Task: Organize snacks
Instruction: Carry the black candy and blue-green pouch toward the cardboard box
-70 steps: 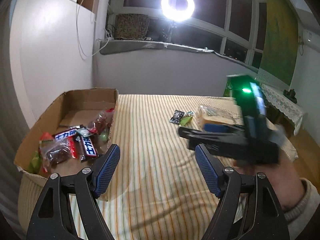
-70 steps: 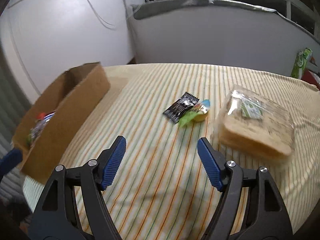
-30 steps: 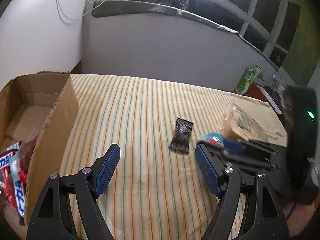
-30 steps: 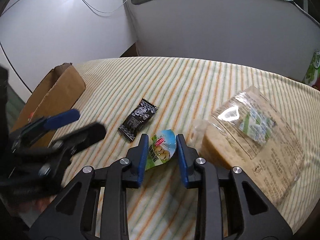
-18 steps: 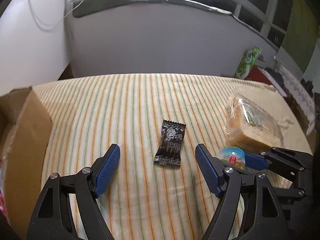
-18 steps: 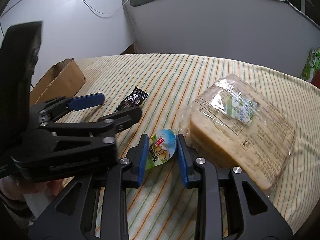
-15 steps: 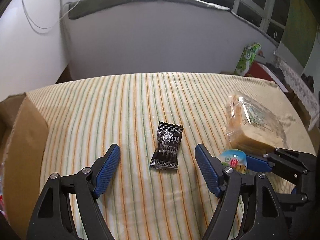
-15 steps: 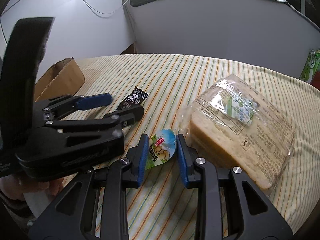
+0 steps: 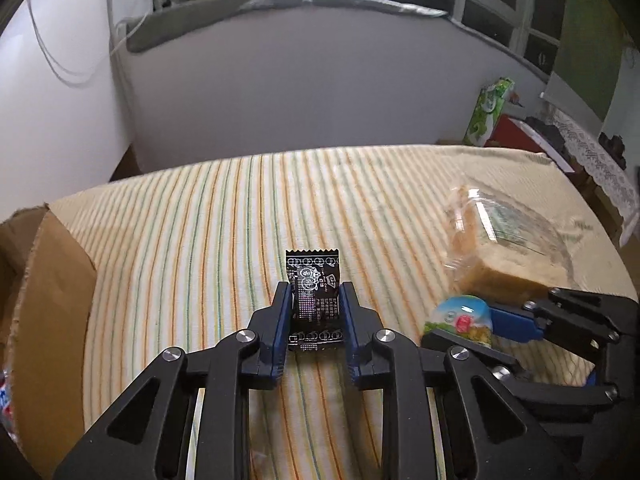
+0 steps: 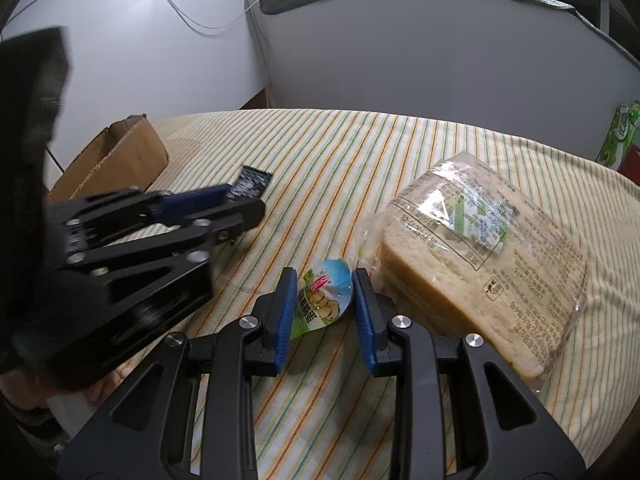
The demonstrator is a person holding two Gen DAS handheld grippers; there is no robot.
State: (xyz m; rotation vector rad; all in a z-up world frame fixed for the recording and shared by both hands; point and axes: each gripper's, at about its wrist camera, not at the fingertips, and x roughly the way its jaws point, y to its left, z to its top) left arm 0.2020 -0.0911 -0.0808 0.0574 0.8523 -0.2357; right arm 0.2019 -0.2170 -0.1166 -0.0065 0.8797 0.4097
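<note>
The left gripper (image 9: 313, 308) is closing, its blue ribbed pads against a flat, crinkly black sachet (image 9: 313, 292) on the striped cloth (image 9: 200, 216). The right gripper (image 10: 325, 304) pinches a glossy round-lidded jelly cup (image 10: 322, 300) — a clear bread bag (image 10: 480, 256) lies just beside its right finger. Only the right view shows the cardboard box (image 10: 120, 160) whole, beyond the left gripper, below white walls.

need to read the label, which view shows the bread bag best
The right wrist view: the bread bag lies close and nearly whole, its printed label facing the camera. The left wrist view shows it farther off at the right, blurred, glare on the plastic, its near edge behind the right hand-held gripper.
</note>
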